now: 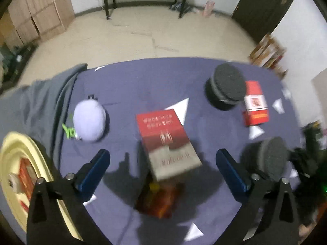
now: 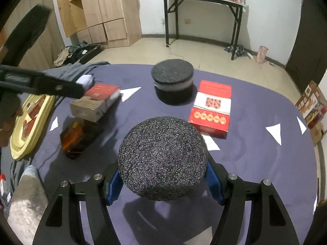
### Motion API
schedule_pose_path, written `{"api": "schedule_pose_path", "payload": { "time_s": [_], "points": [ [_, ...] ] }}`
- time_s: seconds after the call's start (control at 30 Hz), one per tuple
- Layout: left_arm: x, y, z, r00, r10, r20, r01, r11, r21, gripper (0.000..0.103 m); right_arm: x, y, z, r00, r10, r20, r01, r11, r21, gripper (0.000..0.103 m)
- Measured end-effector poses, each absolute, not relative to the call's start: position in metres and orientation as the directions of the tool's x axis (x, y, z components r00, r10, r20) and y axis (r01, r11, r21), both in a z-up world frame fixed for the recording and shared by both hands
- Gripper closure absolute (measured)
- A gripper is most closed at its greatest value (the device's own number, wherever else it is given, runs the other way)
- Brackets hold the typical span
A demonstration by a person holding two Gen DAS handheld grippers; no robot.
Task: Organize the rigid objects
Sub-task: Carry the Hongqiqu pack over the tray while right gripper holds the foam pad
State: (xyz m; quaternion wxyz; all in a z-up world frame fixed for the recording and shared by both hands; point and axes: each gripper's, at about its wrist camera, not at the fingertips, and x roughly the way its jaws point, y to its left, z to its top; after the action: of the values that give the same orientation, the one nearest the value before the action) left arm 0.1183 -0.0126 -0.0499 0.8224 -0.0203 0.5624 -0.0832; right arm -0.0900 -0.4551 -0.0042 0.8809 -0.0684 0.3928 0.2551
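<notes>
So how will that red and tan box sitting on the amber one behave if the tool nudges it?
The red and tan box looks stiff, with straight edges. It rests tilted across the amber box and overhangs it, so a nudge would likely slide or tip it off. The cloth-covered table below should cushion a fall.

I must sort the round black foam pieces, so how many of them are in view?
2. One disc is held in the right tongs. One stack, black with a pale middle layer, stands beside the red box. Others may be hidden.
</notes>
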Motion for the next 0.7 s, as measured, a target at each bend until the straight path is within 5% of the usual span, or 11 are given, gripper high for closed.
{"api": "schedule_pose_path", "payload": {
  "time_s": [0.17,0.2,0.23,0.43,0.7],
  "points": [
    [0.146,-0.039,-0.089,0.257,-0.063,-0.964,0.117,0.993,-0.034,0.006,-0.082,-0.466,-0.018,0.548,0.421,-0.722,-0.489,0.862,0.131,0.035],
    [0.147,-0.04,-0.092,0.253,-0.054,-0.966,0.119,0.993,-0.025,0.033,-0.082,-0.468,-0.018,0.547,0.426,-0.72,-0.488,0.862,0.139,0.035],
    [0.147,-0.039,-0.095,0.254,-0.047,-0.966,0.111,0.994,-0.019,0.044,-0.082,-0.47,-0.017,0.55,0.431,-0.716,-0.489,0.861,0.143,0.035],
    [0.133,-0.007,-0.064,0.313,-0.117,-0.942,0.068,0.993,-0.101,0.044,-0.094,-0.472,-0.001,0.576,0.436,-0.691,-0.499,0.857,0.125,0.035],
    [0.082,0.111,0.051,0.462,-0.135,-0.876,0.003,0.988,-0.151,0.044,-0.125,-0.449,0.079,0.622,0.486,-0.614,-0.55,0.829,0.099,0.035]
  ]
}}
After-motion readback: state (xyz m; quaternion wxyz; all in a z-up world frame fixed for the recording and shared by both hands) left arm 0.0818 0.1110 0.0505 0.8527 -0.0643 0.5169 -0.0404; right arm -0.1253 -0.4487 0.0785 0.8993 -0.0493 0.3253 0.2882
